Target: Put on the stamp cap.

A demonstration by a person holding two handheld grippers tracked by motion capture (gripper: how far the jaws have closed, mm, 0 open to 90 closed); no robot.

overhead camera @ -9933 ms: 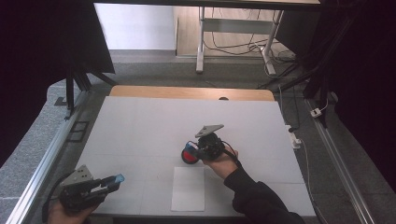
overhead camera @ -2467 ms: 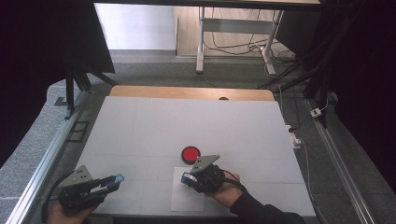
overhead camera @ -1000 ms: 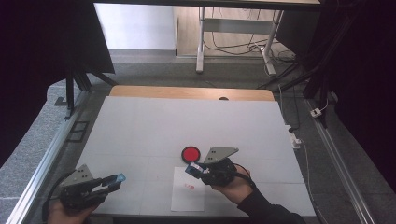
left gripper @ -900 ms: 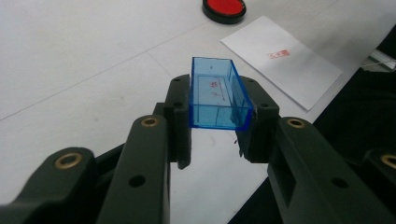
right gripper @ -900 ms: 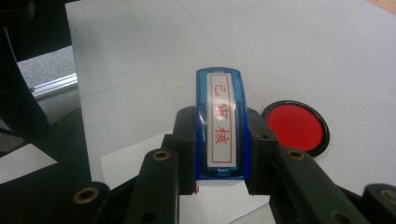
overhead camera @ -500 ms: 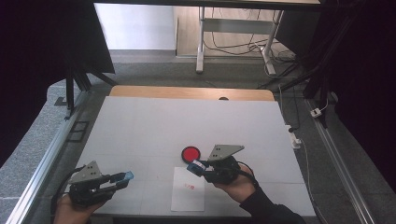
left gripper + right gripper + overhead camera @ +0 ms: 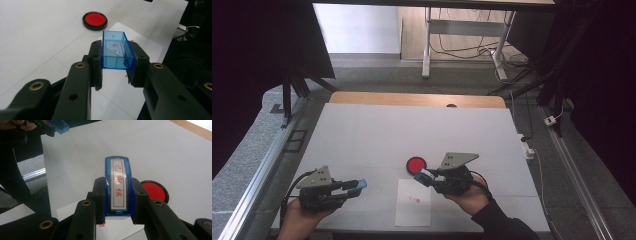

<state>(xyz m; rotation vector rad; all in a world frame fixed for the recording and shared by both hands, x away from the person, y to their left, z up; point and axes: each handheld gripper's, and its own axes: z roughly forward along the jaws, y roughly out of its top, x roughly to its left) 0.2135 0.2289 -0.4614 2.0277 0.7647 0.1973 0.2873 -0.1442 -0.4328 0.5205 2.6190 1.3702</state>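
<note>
My left gripper point(image 7: 357, 187) point(image 7: 117, 63) is shut on a clear blue stamp cap point(image 7: 115, 50) point(image 7: 359, 185), held above the table's near left. My right gripper point(image 7: 426, 176) point(image 7: 117, 195) is shut on a blue stamp point(image 7: 117, 186) point(image 7: 425, 175) whose label shows red characters; it hovers over the top right of a white sheet of paper point(image 7: 413, 202) point(image 7: 140, 47). The sheet bears a small red stamped mark point(image 7: 415, 200). A round red ink pad point(image 7: 416, 164) point(image 7: 95, 20) point(image 7: 153, 190) in a black rim lies on the table just beyond the sheet.
The white table point(image 7: 412, 135) has a wooden strip point(image 7: 417, 100) along its far edge. Metal rails point(image 7: 257, 175) run along both sides. A white power strip point(image 7: 527, 145) lies off the right edge. Desk legs and cables point(image 7: 462, 45) are on the floor beyond.
My left gripper with the cap has moved right and slightly forward, toward the sheet. The right gripper with the stamp has lifted slightly off the sheet, leaving the red mark in view.
</note>
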